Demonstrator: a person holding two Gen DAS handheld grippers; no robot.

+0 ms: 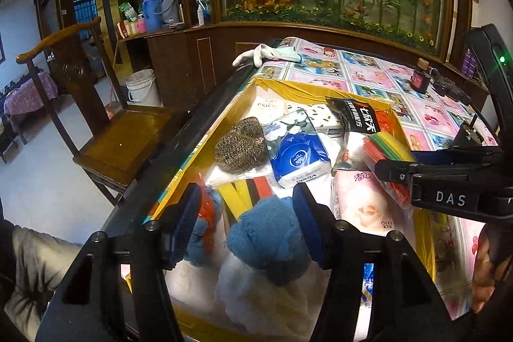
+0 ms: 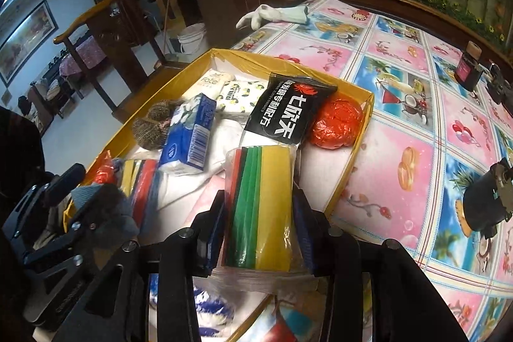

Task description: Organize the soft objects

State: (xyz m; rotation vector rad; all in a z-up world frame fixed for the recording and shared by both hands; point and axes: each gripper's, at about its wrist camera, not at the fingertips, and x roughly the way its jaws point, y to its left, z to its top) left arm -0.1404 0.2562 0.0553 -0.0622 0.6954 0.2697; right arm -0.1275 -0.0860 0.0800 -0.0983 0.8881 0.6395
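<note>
Your left claw [image 1: 247,220] hangs over the near end of the shallow yellow cardboard box [image 1: 256,87]. Its two blue pads are spread apart. A fluffy blue towel bundle [image 1: 269,242] lies between them. The right pad looks like it just touches the towel, but the left pad stands clear of it, so nothing is pinched.

Your right claw [image 2: 256,233] is pinching a clear bag of flat sponge cloths in red, black, green and yellow stripes [image 2: 261,197]. Both pads press on the sides of the bag. The bag is over the near part of the box, above a soft pink tissue pack [image 1: 362,201].

More soft things lie in the box:
- a blue and white tissue pack [image 2: 189,140] near the middle
- a round brown knitted scrubber [image 2: 150,127] just beside it
- a black snack bag with white letters [image 2: 282,114] toward the far side
- a crumpled red plastic bag [image 2: 336,124] in the far right corner
- two pale tissue packs [image 2: 224,85] at the far end

The box sits on a tabletop with a pink and blue picture cloth [image 2: 416,117]. A white rubber glove [image 2: 272,15] lies at the far edge of the tabletop. A small dark bottle [image 2: 468,69] stands well apart on the right.
</note>
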